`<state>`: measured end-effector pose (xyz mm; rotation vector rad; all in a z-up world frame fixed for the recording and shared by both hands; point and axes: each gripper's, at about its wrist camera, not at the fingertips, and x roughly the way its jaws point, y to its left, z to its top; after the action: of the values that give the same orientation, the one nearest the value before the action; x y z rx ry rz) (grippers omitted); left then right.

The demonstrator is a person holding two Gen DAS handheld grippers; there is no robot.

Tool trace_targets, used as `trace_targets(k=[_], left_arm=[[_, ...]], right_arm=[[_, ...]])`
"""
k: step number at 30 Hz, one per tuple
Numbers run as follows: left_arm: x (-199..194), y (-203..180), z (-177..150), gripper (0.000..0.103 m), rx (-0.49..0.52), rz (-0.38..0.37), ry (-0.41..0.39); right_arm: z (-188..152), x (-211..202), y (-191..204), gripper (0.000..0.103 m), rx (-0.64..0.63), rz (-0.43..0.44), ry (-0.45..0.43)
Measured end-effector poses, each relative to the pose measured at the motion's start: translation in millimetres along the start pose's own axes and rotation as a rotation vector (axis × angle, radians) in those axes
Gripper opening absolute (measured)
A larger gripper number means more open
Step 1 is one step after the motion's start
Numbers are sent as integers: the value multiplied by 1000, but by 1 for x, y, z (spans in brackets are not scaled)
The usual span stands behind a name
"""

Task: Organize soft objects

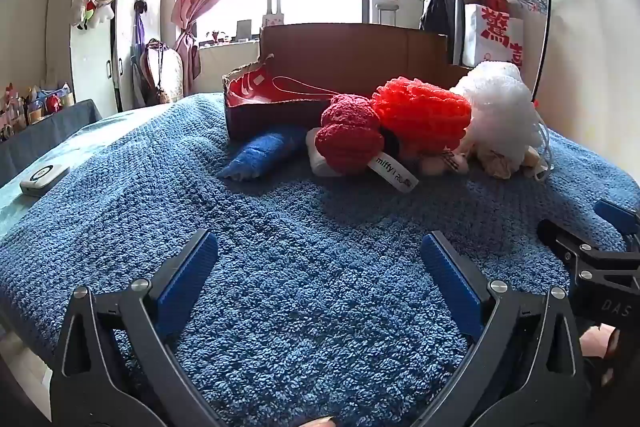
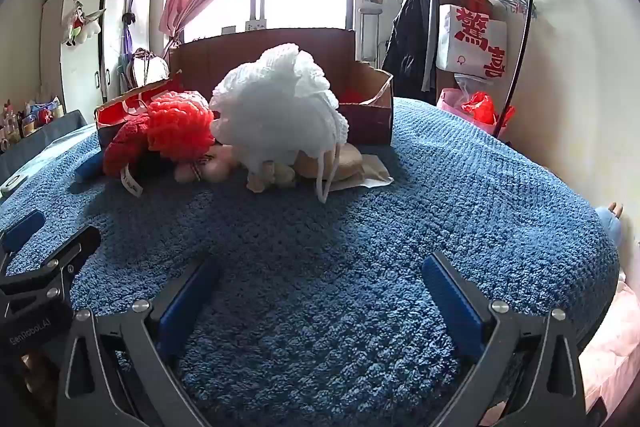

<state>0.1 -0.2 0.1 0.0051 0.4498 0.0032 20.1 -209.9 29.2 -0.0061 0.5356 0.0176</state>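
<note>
We look low along each gripper's open fingers across the blue blanket (image 1: 304, 227) (tilted slightly down); both views share the cardboard box (image 2: 368, 115) ahead

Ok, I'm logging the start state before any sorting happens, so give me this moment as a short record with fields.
surface: blue blanket
box: cardboard box behind the pile, open
pile: dark red knit piece, bright red knit piece, white knit piece, bunched together
apart: blue cloth, left of pile
left gripper: open, empty
right gripper: open, empty
</note>
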Motion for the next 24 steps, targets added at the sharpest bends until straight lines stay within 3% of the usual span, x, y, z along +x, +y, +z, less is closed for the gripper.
trace_targets(k=[24], left_arm=[[0, 0, 0, 103, -3, -2, 6]], right_arm=[[0, 0, 0, 103, -4, -2, -3]])
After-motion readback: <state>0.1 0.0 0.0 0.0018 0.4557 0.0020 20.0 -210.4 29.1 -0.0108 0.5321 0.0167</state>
